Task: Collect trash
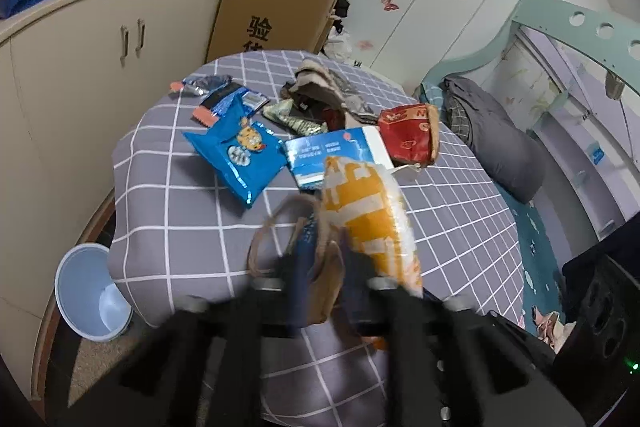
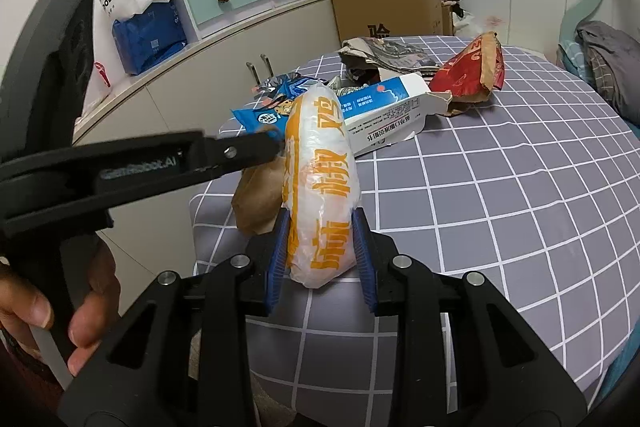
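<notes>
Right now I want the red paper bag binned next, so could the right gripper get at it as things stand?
Probably not yet: the right gripper is shut on the orange-and-white packet, and the blue-and-white carton lies before the red paper bag.

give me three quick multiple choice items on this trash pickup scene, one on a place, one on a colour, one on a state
1. Where is the waste bin?
A. on the floor beside the table
B. on the table
C. on the bed

2. What colour is the print on the white plastic bag in the right gripper?
A. green
B. orange
C. purple

3. How is the left gripper?
A. open, empty
B. shut on the brown paper bag
C. shut on the blue snack packet

Answers:
1 A, it stands on the floor below the checked tablecloth.
2 B, orange characters run along the bag.
3 B, the brown paper sits pinched between its closed fingers.
</notes>
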Tool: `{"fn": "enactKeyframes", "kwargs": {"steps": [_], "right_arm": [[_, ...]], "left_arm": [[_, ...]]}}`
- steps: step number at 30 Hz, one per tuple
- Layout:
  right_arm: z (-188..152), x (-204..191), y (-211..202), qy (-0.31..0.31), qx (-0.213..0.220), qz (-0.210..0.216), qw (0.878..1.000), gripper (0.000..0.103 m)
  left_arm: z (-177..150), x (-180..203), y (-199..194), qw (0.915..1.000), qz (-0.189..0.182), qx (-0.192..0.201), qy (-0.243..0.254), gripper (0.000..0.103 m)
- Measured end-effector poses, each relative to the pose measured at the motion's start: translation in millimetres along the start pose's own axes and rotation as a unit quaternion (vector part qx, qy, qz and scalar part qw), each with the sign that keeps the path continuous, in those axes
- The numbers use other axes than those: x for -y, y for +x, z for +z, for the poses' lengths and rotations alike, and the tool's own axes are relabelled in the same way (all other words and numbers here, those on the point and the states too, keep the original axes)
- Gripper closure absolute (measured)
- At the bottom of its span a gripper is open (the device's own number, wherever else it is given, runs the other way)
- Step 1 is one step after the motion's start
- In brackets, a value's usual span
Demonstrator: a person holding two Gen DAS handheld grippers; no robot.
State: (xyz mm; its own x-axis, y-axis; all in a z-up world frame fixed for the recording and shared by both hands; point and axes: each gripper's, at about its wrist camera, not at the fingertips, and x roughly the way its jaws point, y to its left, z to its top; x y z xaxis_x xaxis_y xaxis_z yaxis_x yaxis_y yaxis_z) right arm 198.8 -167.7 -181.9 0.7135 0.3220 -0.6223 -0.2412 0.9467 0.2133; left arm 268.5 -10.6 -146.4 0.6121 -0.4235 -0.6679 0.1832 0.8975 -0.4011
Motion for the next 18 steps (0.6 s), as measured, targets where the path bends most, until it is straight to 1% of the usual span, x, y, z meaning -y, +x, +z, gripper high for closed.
{"fn": "enactKeyframes", "kwargs": {"steps": [2, 5, 7, 8, 10, 12, 14, 16, 18], "right_arm": [[0.1, 0.0, -0.8, 0.001, 0.001, 0.000, 1.000, 0.072], [0.9, -1.1, -1.5, 0.003, 0.002, -0.003, 1.000, 0.072], [1.5, -3.0, -2.9, 0.004, 0.008, -0.006, 1.000, 0.072], [2.2, -3.8, -4.2, 0.004, 0.011, -0.008, 1.000, 0.072], [2.4, -4.8, -5.8, 0.004, 0.012, -0.009, 1.000, 0.072], [3.3, -6.6, -7.8, 0.003, 0.017, -0.012, 1.000, 0.072], [4.3, -8.5, -10.4, 0.004, 0.025, -0.009, 1.000, 0.072], [5.6, -16.0, -9.0, -0.009, 0.019, -0.004, 1.000, 0.072], [4.6, -24.1, -2.7, -0.022, 0.007, 0.000, 1.000, 0.072]], "left_arm": [[-1.2, -2.5, -2.6, 1.0000, -0.003, 0.005, -0.001, 0.100], [-2.0, -1.5, -6.8, 0.9998, 0.009, 0.013, 0.014, 0.100], [-1.6, -2.5, -12.2, 0.9996, 0.009, 0.023, 0.016, 0.100], [-1.3, -3.9, -15.8, 0.9994, 0.005, 0.030, 0.015, 0.100], [0.7, -8.1, -22.8, 0.9990, -0.016, 0.043, 0.003, 0.099], [2.8, -14.7, -22.6, 0.9992, -0.021, 0.031, -0.011, 0.099], [1.6, -18.4, -22.2, 0.9994, -0.012, 0.030, -0.014, 0.099], [0.0, -24.5, -20.5, 0.9994, -0.010, 0.023, -0.022, 0.099], [-0.7, -29.9, -17.7, 0.9992, -0.019, 0.012, -0.033, 0.098]]}}
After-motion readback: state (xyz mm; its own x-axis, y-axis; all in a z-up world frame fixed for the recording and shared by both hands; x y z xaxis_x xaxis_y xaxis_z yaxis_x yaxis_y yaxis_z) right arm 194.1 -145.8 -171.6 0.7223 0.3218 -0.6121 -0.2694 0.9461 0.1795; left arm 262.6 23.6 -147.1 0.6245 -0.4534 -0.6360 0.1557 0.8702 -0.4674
